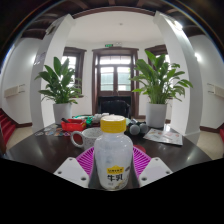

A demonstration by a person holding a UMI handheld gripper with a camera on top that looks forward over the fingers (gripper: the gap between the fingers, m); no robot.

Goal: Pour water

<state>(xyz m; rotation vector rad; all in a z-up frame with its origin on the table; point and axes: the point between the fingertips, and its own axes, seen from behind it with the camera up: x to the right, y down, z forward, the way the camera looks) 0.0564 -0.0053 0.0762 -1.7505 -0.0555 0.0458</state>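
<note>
Gripping white plastic bottle with yellow cap (113,153), gripper (113,170) fingers pinch it at both sides, pink pads (139,159) against its body. Bottle upright, opaque, contents not visible, label with dark characters. Beyond: dark round table (40,148), white bowl (90,133), red object (71,126). Far: two potted plants (60,88), wooden door (115,75).

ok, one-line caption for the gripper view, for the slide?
Tongs closed on a yellow-capped white bottle above a dark table, two potted plants flanking a door behind.
</note>
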